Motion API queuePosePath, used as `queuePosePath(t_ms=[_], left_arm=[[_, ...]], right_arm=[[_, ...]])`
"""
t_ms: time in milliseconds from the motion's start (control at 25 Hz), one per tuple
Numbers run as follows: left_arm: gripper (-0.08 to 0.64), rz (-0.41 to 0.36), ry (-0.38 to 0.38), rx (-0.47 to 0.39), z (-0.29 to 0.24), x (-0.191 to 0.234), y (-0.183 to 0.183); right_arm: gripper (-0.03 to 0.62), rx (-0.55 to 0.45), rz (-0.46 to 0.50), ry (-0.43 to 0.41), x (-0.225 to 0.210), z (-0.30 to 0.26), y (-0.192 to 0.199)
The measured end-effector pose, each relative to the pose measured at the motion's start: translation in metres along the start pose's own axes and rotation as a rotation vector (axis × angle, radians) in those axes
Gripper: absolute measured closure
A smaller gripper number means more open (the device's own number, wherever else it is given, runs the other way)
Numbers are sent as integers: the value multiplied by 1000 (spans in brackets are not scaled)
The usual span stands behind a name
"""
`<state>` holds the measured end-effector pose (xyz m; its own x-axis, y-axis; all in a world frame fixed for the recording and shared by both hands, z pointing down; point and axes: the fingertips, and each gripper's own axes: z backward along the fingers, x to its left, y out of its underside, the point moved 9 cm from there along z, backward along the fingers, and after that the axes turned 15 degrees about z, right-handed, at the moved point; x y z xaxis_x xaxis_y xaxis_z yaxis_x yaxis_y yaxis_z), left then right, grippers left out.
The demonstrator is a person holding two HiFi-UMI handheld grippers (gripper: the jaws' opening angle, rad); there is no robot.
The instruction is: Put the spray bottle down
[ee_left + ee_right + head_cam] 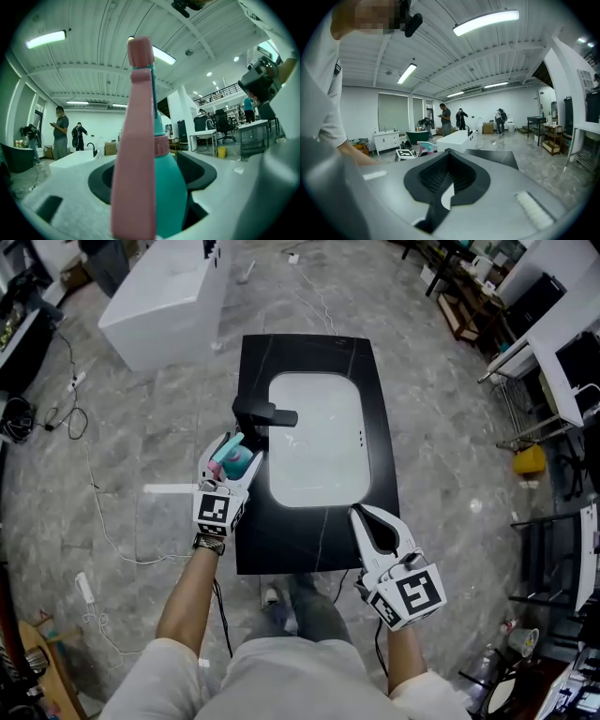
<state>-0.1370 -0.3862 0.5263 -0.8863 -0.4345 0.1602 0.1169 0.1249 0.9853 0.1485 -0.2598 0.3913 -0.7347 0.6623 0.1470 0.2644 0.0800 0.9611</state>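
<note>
A spray bottle (233,462) with a teal body and a pink trigger head stands upright between the jaws of my left gripper (238,452), which is shut on it. It is over the left edge of the black countertop (309,542), just in front of the black faucet (259,415). In the left gripper view the spray bottle (171,187) fills the middle, its pink head rising to the top. My right gripper (367,519) hovers at the counter's front right corner, its jaws together with nothing between them. The right gripper view shows the spray bottle (423,148) far off to the left.
A white sink basin (319,437) is set into the countertop. A white bathtub (169,296) stands on the floor at the far left, with cables (70,409) trailing beside it. Shelving and a yellow container (530,460) line the right side. People stand in the background.
</note>
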Motion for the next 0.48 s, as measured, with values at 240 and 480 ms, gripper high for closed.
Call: queuePosePath(t_ms=[240,480], left_arm=[[239,43,-41,24,-25,23,33],[239,56,-51,48,-43,29,51]], right_arm=[[586,32,-14,1,-10,-9,13],[586,55,-30,0,-19,-15,22]])
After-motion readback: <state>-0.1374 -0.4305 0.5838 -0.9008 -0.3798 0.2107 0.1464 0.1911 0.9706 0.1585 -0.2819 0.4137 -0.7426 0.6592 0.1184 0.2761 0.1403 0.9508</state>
